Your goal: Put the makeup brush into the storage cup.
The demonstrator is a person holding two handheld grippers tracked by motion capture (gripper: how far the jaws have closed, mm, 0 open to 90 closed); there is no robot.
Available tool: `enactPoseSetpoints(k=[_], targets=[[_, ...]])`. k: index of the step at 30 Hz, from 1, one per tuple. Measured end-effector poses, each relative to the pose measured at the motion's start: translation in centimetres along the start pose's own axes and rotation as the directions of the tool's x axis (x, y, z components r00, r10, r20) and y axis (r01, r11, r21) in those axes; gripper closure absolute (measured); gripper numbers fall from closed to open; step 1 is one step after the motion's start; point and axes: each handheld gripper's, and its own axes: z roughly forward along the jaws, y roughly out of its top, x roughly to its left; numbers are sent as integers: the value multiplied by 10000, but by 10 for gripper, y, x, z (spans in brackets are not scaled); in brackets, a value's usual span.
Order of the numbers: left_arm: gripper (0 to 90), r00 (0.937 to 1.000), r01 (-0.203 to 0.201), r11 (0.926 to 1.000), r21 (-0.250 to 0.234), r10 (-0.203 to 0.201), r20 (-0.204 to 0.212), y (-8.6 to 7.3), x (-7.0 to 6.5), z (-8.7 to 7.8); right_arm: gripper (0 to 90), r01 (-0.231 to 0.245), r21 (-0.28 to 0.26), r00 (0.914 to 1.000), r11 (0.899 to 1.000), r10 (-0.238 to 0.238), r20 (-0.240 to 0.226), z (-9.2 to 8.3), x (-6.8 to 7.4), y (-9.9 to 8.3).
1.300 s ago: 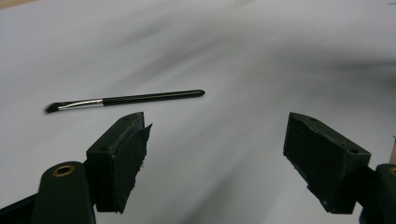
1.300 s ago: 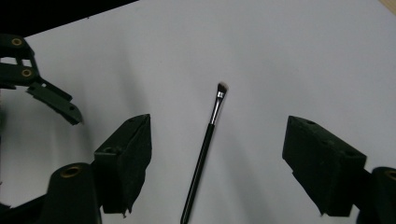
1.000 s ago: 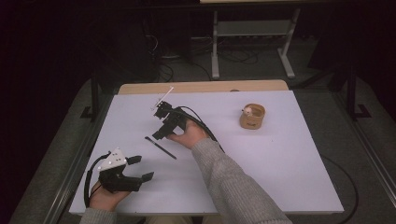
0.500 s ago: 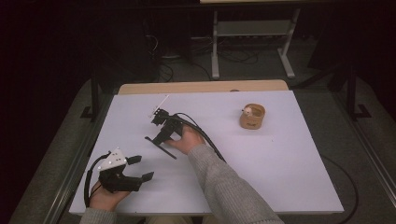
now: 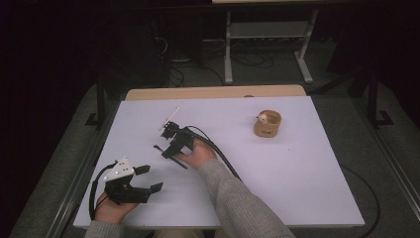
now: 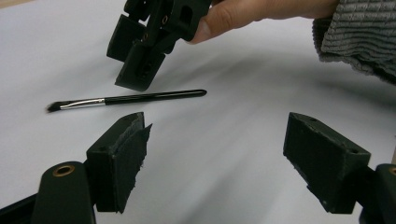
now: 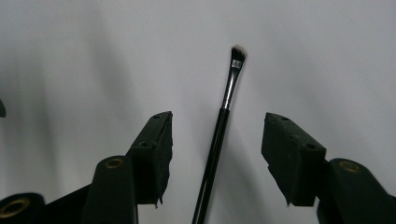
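A thin make-up brush (image 7: 219,135) with a black handle, silver ferrule and dark bristles lies flat on the white table (image 5: 297,173). My right gripper (image 7: 218,128) hangs just over it, pointing down, with the handle between its jaws. The jaws have just been closing, but there is a gap on each side and the pads do not touch the handle. In the high view, the right gripper (image 5: 171,148) covers most of the brush (image 5: 157,148) left of the table's middle. My left gripper (image 5: 150,178) rests open at the front left, aimed at the brush (image 6: 140,98) and the right gripper (image 6: 133,56).
A small tan cup (image 5: 267,124) holding something pale stands at the back right. The right gripper's black cable (image 5: 218,151) trails over the table beside the grey sleeve (image 5: 237,198). A metal stand (image 5: 267,44) is on the dark floor beyond the table.
The right gripper has come down and toward the front onto the brush, with its jaws narrower. The left gripper has stayed put.
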Motion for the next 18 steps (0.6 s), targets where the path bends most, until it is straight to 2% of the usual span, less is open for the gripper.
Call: enactPoseSetpoints(k=[9,18], targets=[[210,10000,0,10000,14,0,15,0,0,0,469,-42,93,10000,9999,42,-43,8,1,-6],[212,10000,-8,10000,24,8,44,0,0,1,551,-28,189,9999,9998,24,169,13,3,-9]])
